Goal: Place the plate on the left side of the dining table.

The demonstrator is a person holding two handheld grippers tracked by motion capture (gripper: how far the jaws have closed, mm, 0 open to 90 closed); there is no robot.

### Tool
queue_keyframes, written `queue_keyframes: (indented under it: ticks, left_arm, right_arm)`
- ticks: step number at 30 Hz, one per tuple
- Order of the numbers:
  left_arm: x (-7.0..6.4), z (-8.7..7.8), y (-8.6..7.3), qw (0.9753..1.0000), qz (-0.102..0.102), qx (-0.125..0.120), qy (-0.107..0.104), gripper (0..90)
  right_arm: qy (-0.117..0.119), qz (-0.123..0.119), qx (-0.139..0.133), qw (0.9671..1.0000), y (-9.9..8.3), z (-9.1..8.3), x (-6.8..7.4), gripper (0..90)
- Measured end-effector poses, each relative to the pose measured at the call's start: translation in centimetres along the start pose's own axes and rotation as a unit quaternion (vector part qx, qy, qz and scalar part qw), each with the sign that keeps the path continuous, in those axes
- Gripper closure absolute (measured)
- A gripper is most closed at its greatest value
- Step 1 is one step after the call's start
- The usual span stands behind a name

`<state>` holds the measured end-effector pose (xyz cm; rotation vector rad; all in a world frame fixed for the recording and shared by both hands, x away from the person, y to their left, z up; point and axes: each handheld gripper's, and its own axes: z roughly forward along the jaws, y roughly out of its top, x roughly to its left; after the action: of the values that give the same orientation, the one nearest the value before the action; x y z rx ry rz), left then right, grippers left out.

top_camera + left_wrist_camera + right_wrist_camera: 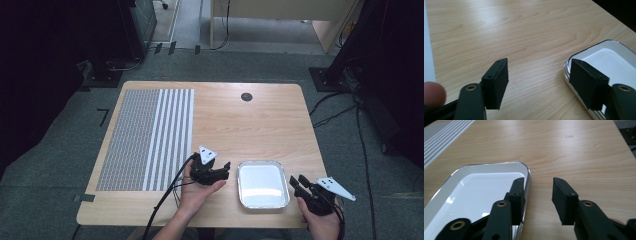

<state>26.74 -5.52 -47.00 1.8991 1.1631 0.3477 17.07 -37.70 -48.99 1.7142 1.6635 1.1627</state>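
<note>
An empty, shiny metal tray [262, 186] lies on the wooden table [250, 130] near its front edge. Just left of the tray, my left gripper [226, 170] is open and empty, held in a hand with its jaws pointing at the tray's left rim. In the left gripper view the left gripper [539, 67] shows bare wood between its jaws, and the tray [609, 57] lies behind the right jaw. At the tray's right edge my right gripper [297, 181] is open. In the right gripper view the right gripper [537, 183] has one jaw over the tray [479, 192] rim and the other over bare wood.
A grey mat with white stripes [145, 140] covers the left part of the table; its edge shows as mat [427, 55] and mat [446, 132]. A black round grommet [246, 96] sits at the far middle. Cables trail from both grippers toward the front edge.
</note>
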Motion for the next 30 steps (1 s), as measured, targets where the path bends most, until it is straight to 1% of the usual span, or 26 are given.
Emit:
queue_keyframes:
  ticks: [1,2,6,7,9,12,13,14,17,18,20,21,24,28,30]
  left_arm:
    - [0.0,0.1,0.0,1.0000,-0.002,0.000,-0.002,35.9]
    - [-0.1,0.1,0.0,1.0000,-0.005,-0.001,-0.005,41.3]
    - [-0.9,0.7,0.0,0.9998,0.000,-0.001,-0.022,49.9]
    - [-0.9,0.7,0.0,0.9998,0.000,-0.001,-0.022,51.1]
    - [-1.2,1.1,-0.1,0.9997,0.001,0.000,-0.026,52.0]
    - [-1.5,1.5,0.0,0.9996,0.002,0.003,-0.028,53.4]
    - [-1.7,1.8,0.1,0.9995,0.003,0.004,-0.030,53.4]
    - [-1.9,2.0,0.1,0.9996,0.005,0.007,-0.027,54.9]
    - [-2.1,2.4,0.1,0.9996,0.006,0.008,-0.028,57.7]
    - [-2.4,2.6,0.1,0.9994,0.014,0.013,-0.028,58.9]
    - [-2.5,2.8,0.1,0.9995,0.015,0.014,-0.026,62.5]
    - [-2.7,3.1,0.0,0.9995,0.013,0.017,-0.025,64.6]
    - [-2.8,3.4,-0.1,0.9993,0.008,0.026,-0.028,66.8]
    - [-2.9,3.7,-0.2,0.9988,0.010,0.033,-0.034,69.2]
    - [-3.0,3.8,-0.2,0.9986,0.011,0.036,-0.038,70.7]
  right_arm:
    - [0.002,0.002,0.001,1.0000,0.0,0.0,0.1,66.5]
    - [0.008,0.004,0.002,1.0000,0.0,-0.1,0.2,68.5]
    - [0.021,0.013,0.004,0.9997,0.0,-0.3,0.4,73.7]
    - [0.021,0.013,0.004,0.9997,0.0,-0.3,0.4,73.7]
    - [0.031,0.016,0.005,0.9994,0.0,-0.4,0.5,75.2]
    - [0.027,0.018,0.012,0.9994,0.0,-0.4,0.6,75.3]
    - [0.026,0.020,0.013,0.9994,-0.1,-0.4,0.5,75.3]
    - [0.033,0.027,0.016,0.9990,-0.1,-0.4,0.4,75.9]
    - [0.038,0.040,0.021,0.9983,-0.2,-0.5,0.2,76.3]
    - [0.038,0.042,0.023,0.9981,-0.2,-0.5,0.2,76.8]
    - [0.041,0.045,0.025,0.9978,-0.3,-0.5,0.2,77.3]
    - [0.043,0.051,0.034,0.9972,-0.4,-0.6,0.3,79.1]
    - [0.046,0.056,0.044,0.9964,-0.5,-0.5,0.3,80.1]
    - [0.048,0.060,0.058,0.9954,-0.6,-0.3,0.3,82.1]
    - [0.050,0.066,0.065,0.9944,-0.7,-0.2,0.2,83.0]
